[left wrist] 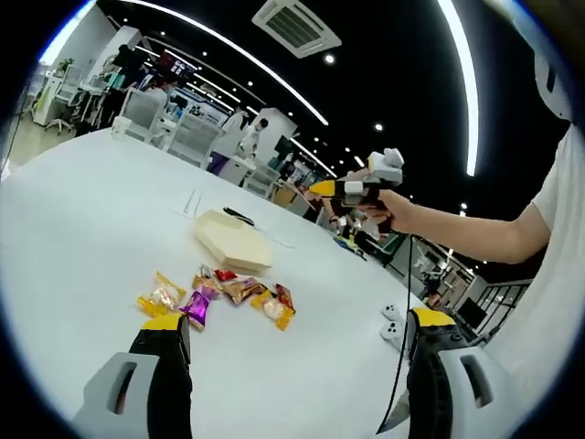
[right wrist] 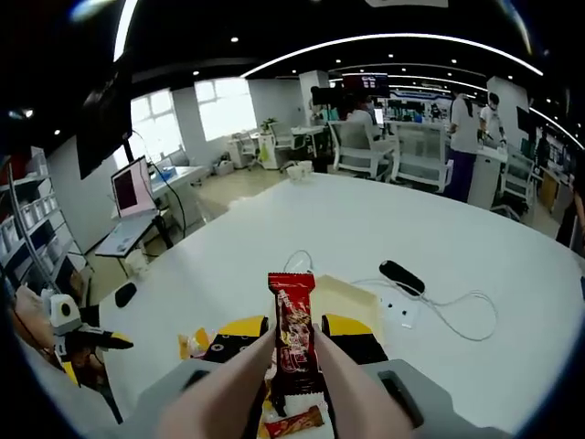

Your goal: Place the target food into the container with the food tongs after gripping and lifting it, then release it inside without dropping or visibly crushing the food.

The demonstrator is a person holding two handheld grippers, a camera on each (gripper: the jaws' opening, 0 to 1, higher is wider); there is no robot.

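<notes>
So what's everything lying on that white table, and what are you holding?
Table: one, white, round.
Container: one, pale beige, mid-table.
Wrapped snacks: several, yellow, purple and red, clustered in front of the container.
Held snack: one, red wrapper, gripped upright in tongs.
Tongs: one pair, tan, between the right gripper's jaws.
Cable: one, white, on the table.
Left gripper: open, black with yellow tips.
Right gripper: shut on the tongs.

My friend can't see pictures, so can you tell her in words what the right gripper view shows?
Tan food tongs held in the right claw pinch a red snack bar upright above a white table. Behind the bar sits a pale, shallow container, with more wrapped snacks below and a black device with a white cable to the right.
</notes>
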